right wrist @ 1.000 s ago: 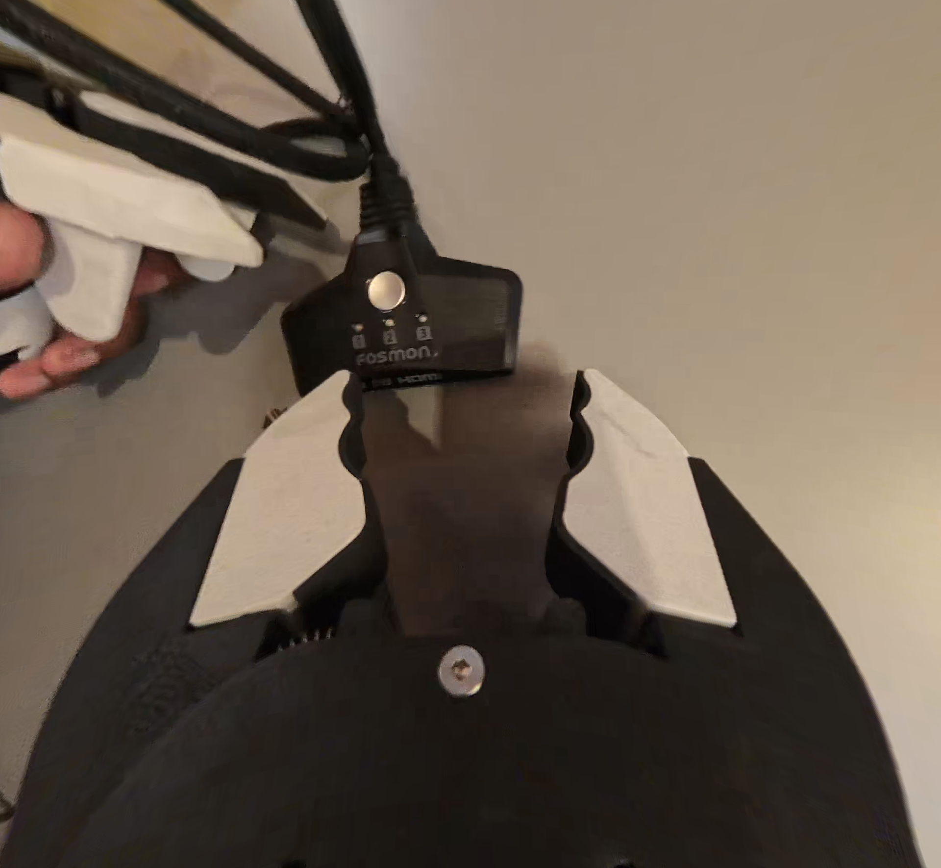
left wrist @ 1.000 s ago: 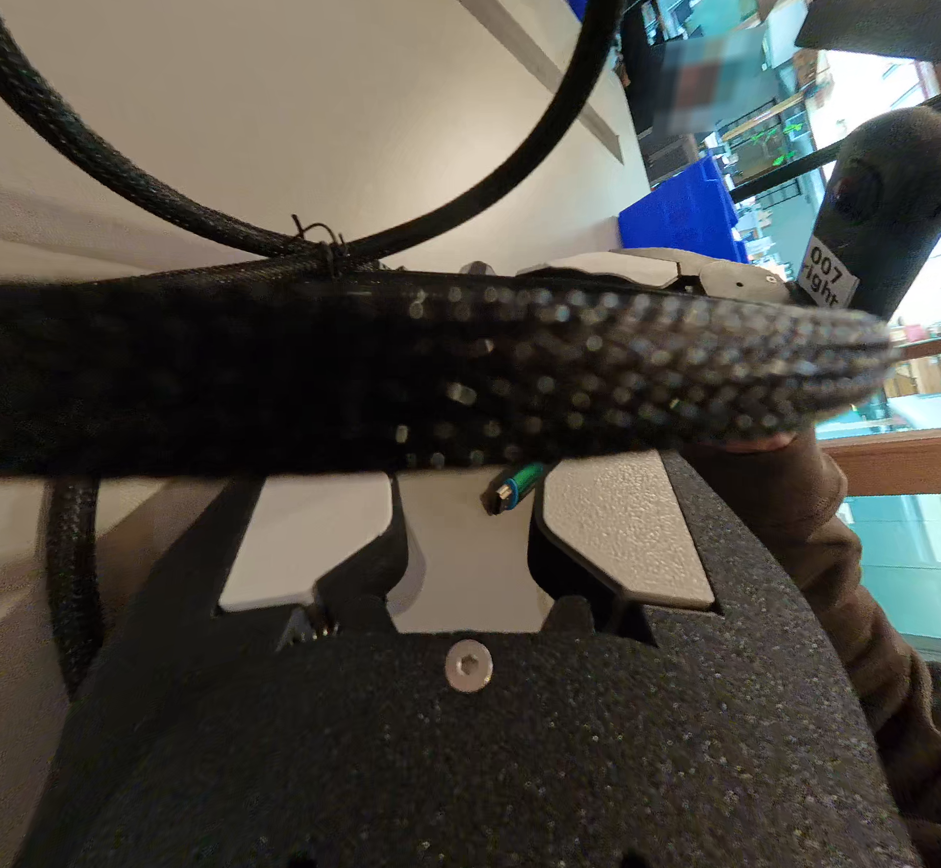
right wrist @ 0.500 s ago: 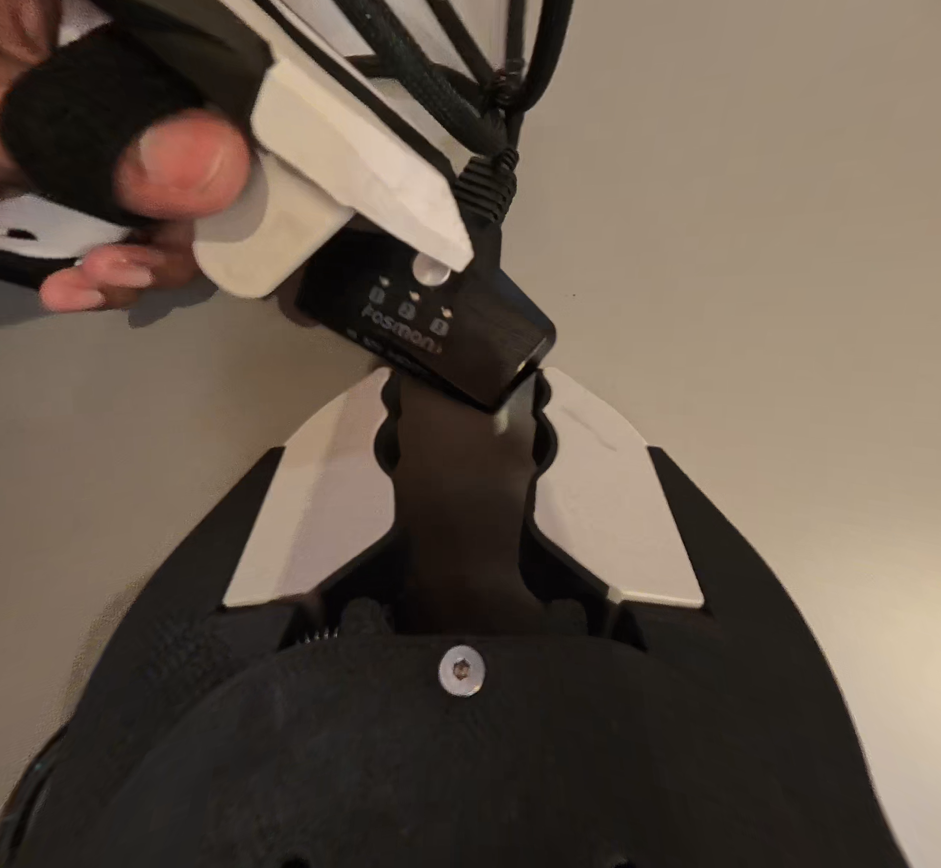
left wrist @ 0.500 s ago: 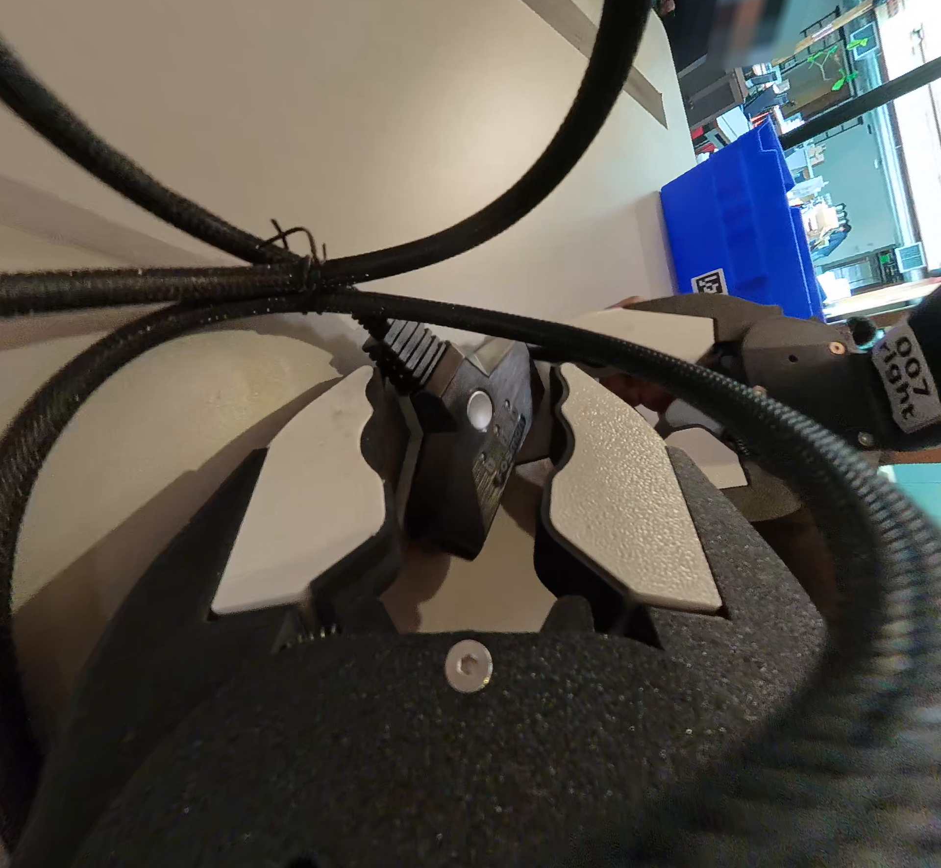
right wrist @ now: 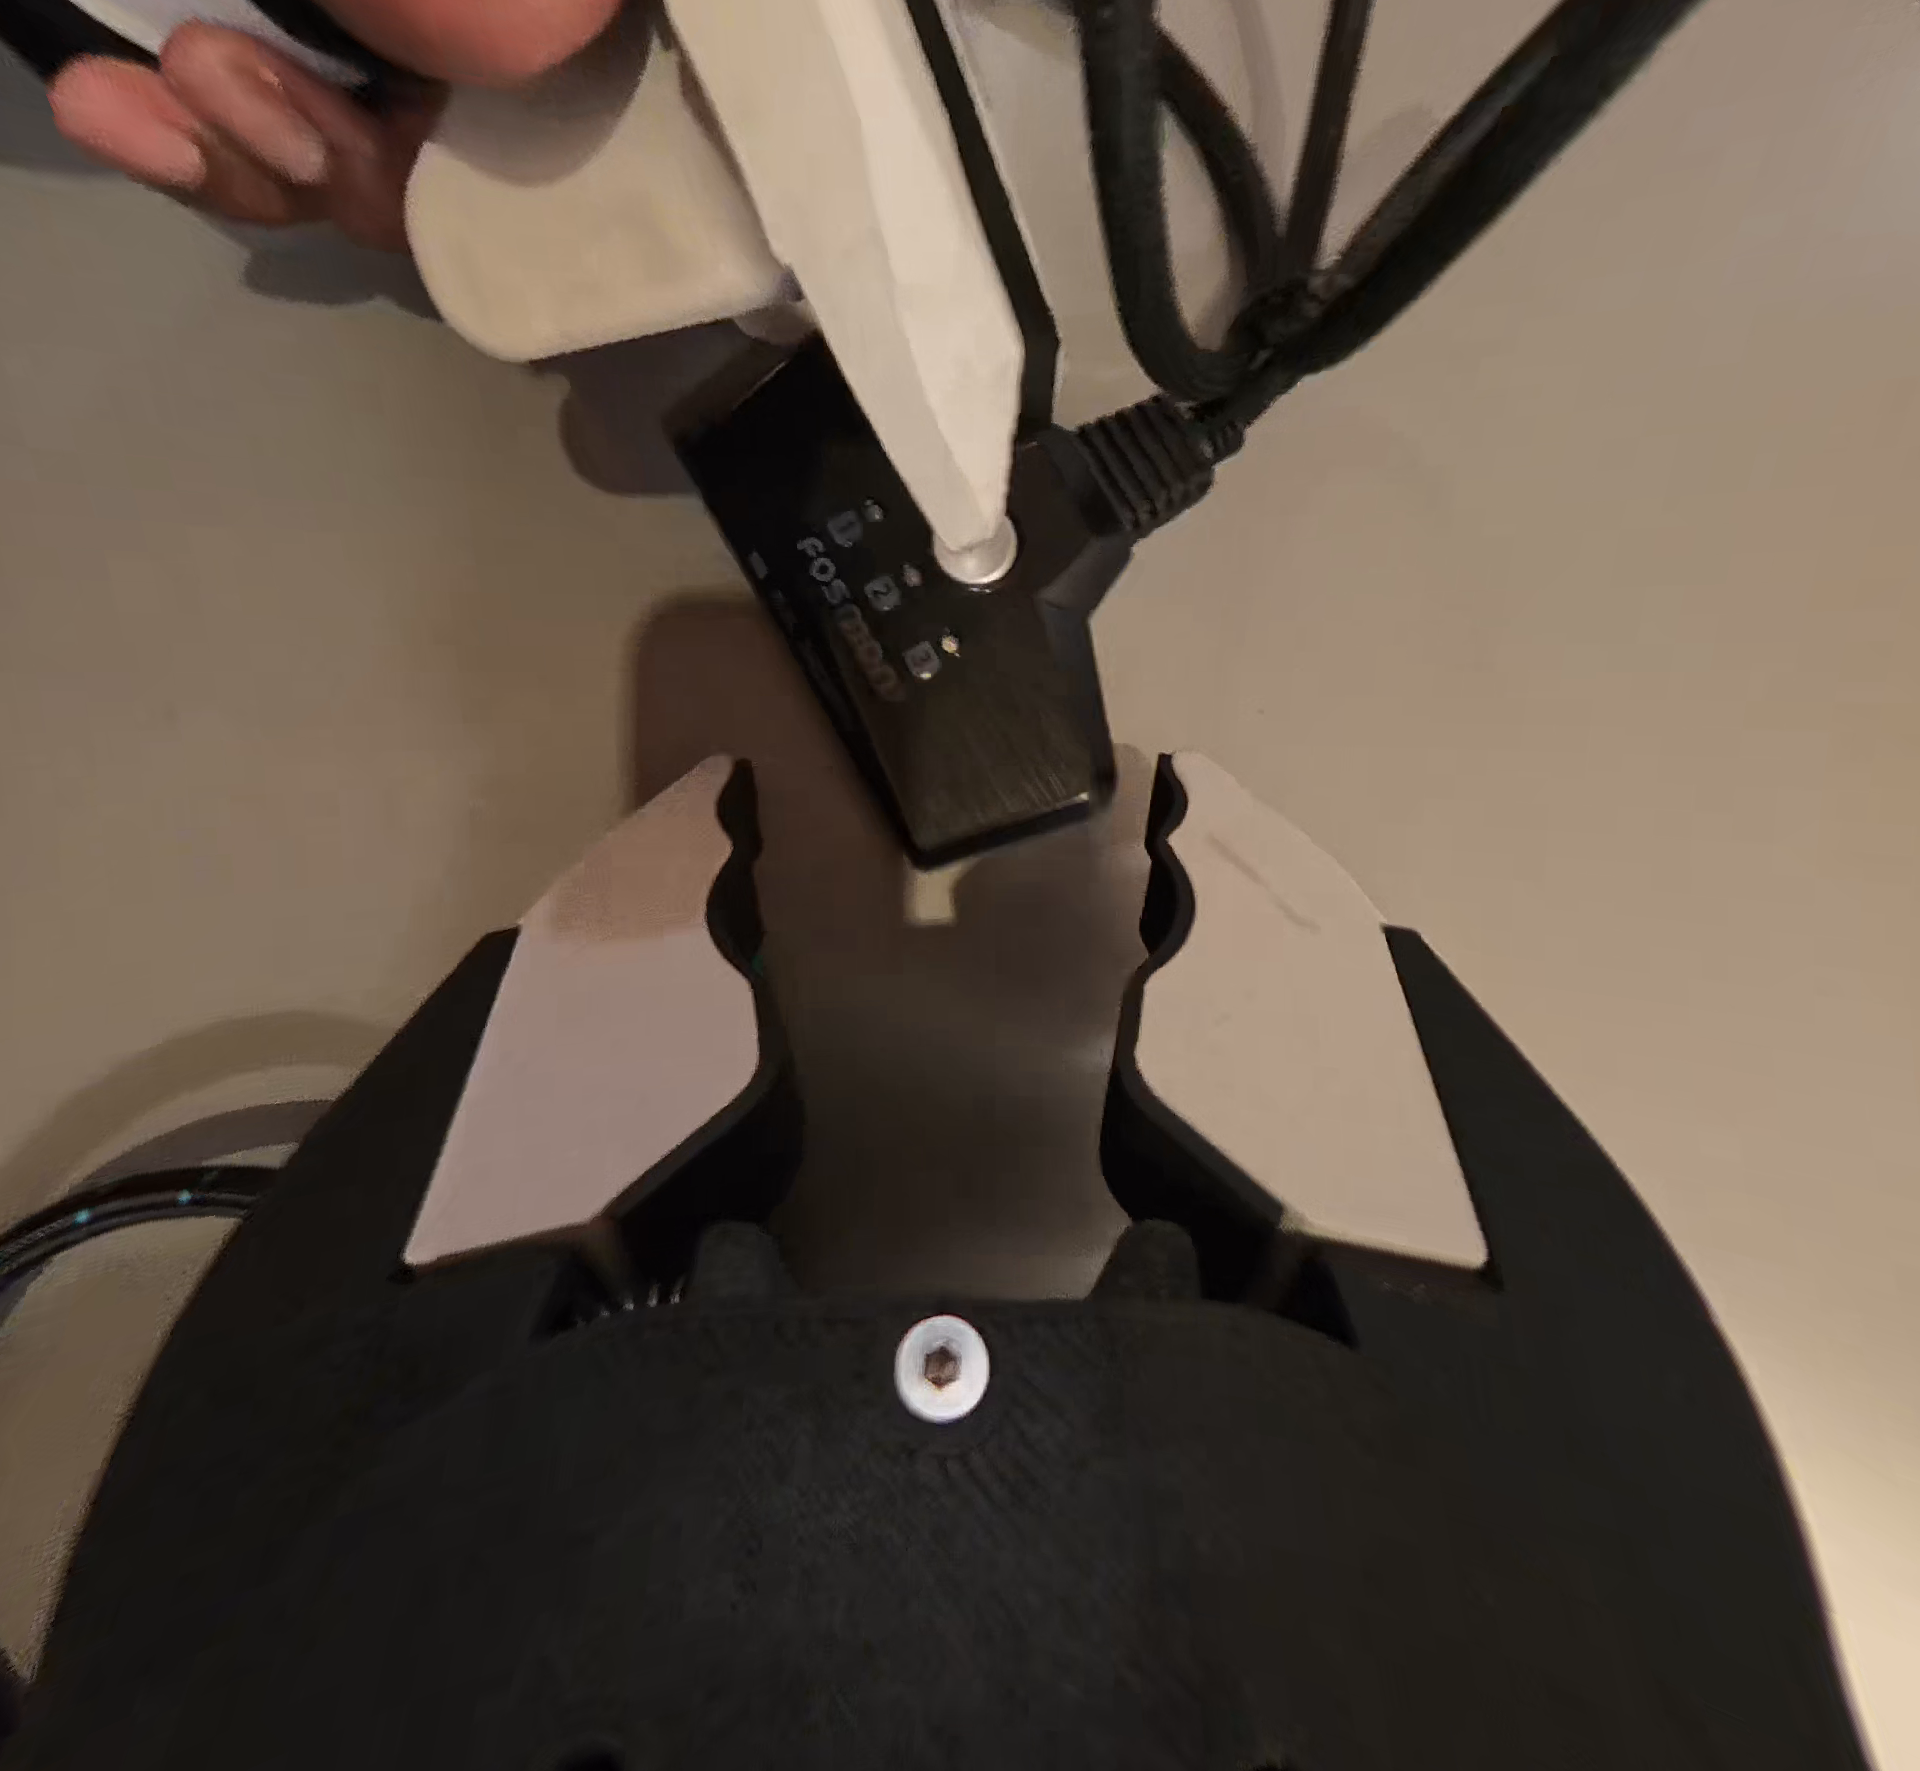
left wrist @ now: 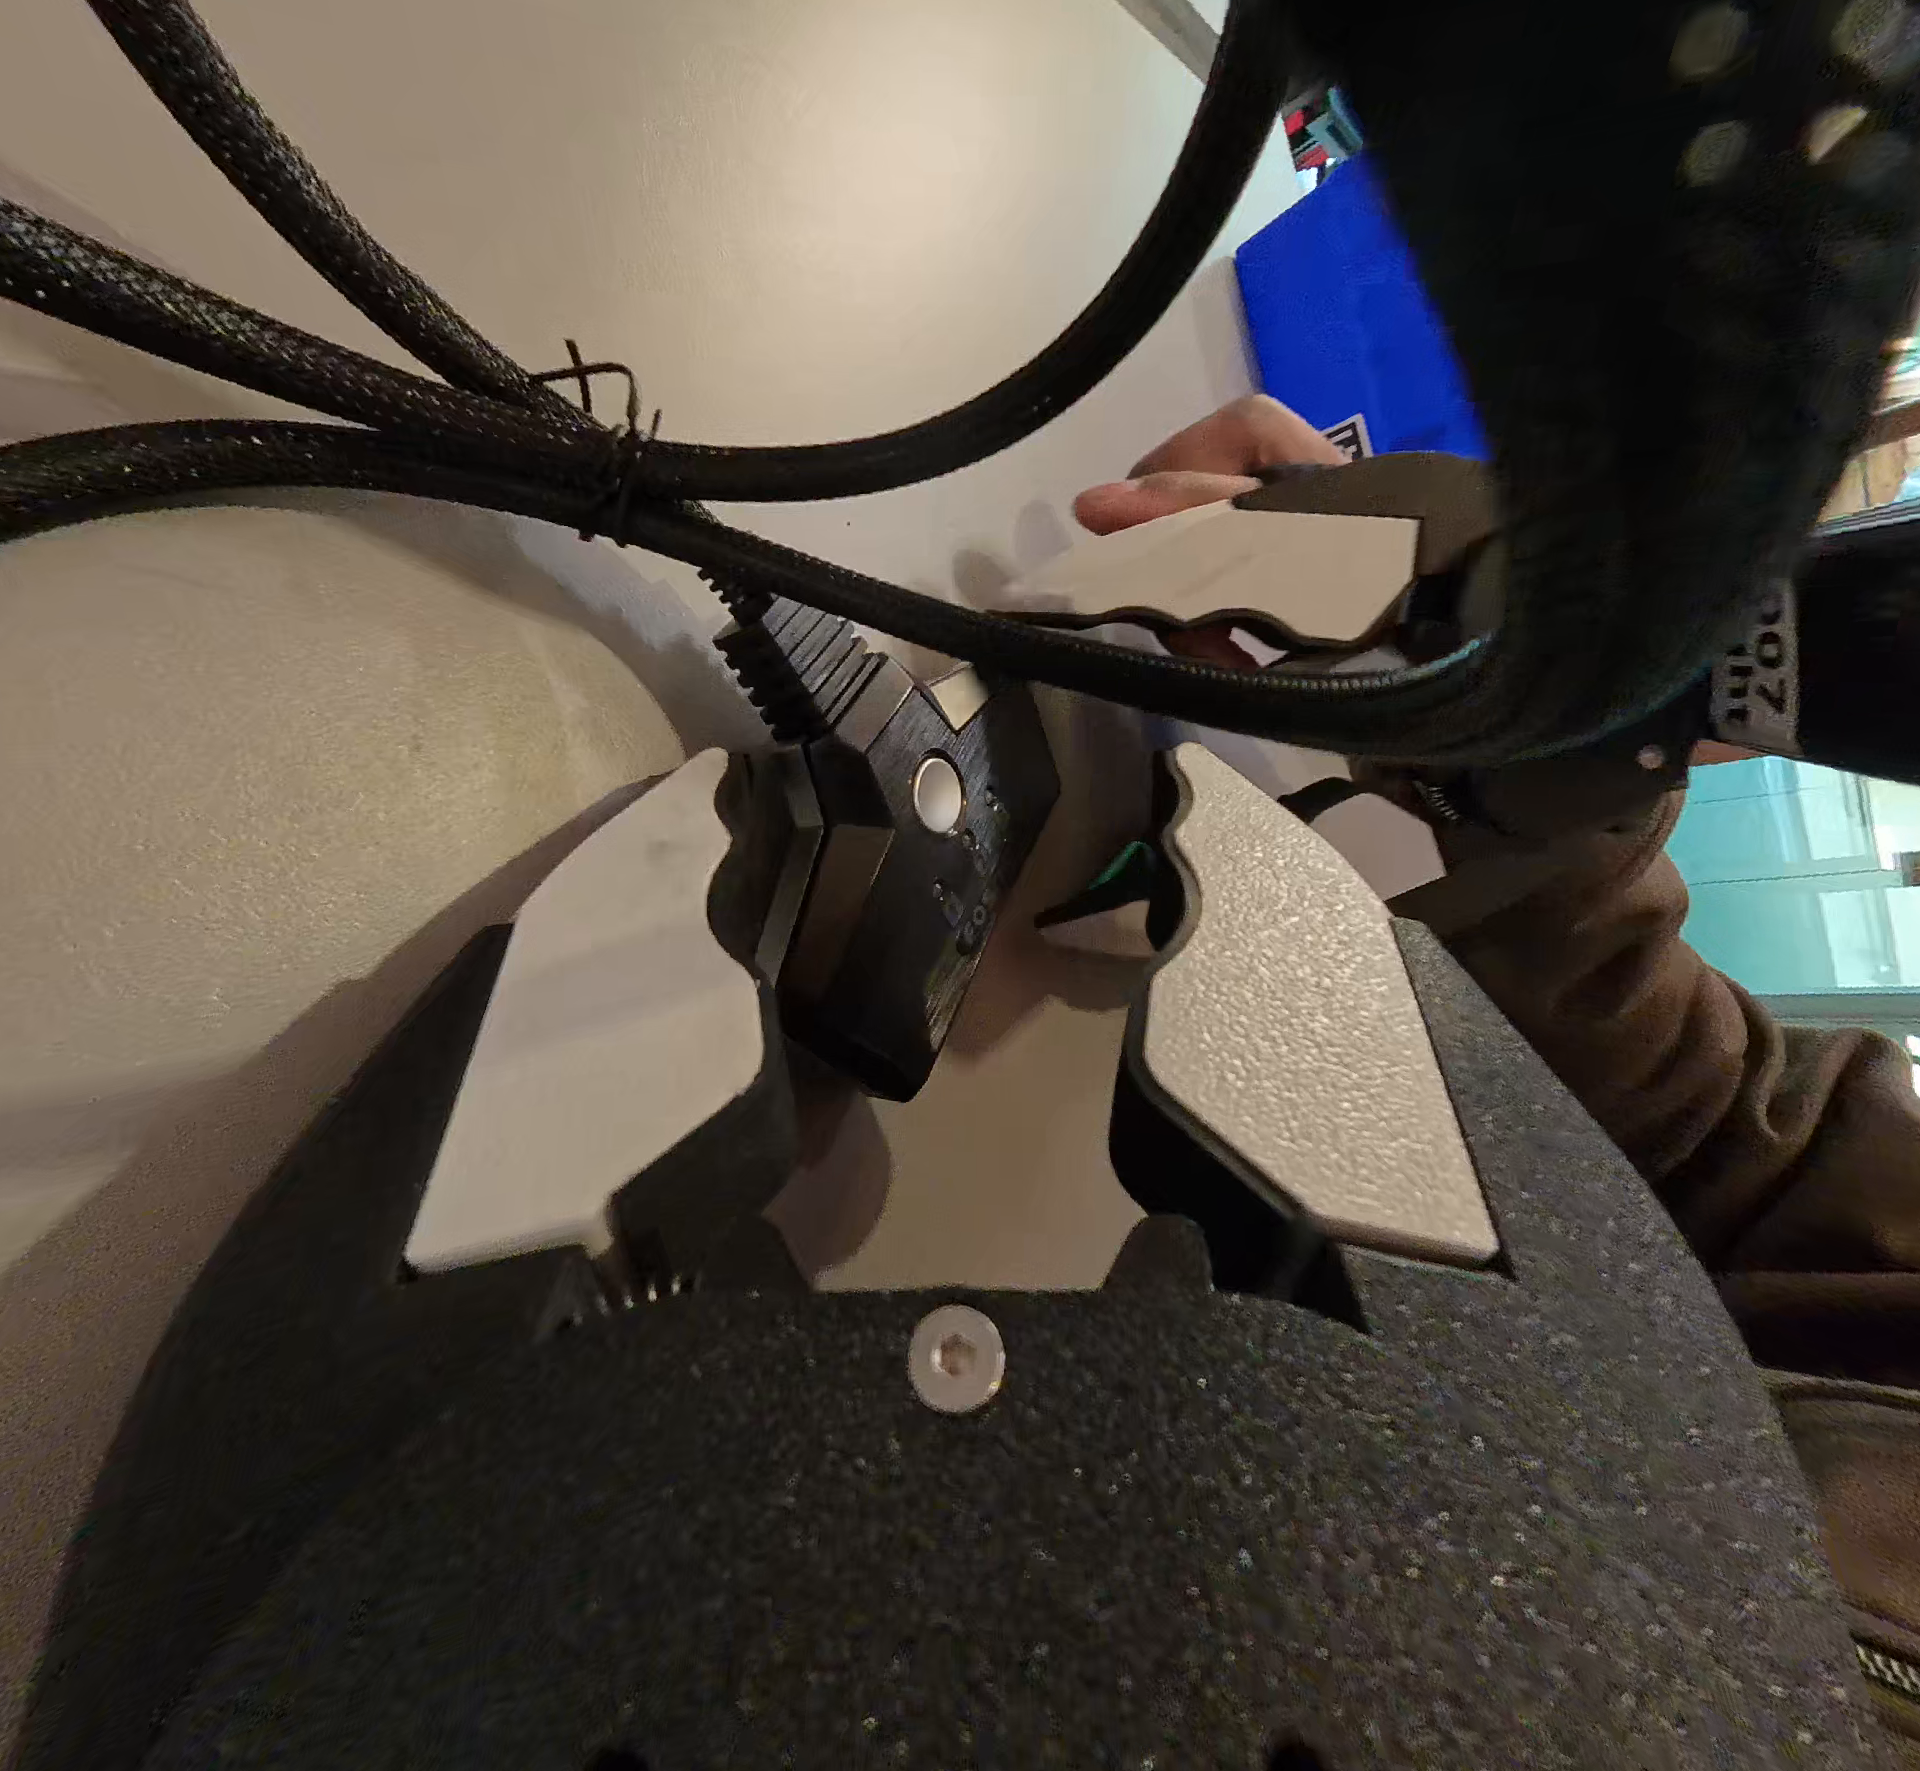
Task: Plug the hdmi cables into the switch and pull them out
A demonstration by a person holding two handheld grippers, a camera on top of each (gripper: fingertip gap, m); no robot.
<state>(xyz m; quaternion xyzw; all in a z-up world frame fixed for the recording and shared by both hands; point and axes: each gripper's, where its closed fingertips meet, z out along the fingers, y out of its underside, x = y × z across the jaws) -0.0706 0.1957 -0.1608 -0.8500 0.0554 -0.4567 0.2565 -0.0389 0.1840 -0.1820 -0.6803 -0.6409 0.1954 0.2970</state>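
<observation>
Beige tabletop (right wrist: 1558,786) — both hand-held grippers agape around black switch box (right wrist: 977,703)

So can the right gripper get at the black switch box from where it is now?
Probably yes: the right gripper is open, and the black switch box lies just ahead, its near end by the fingertips, nothing between them.
</observation>
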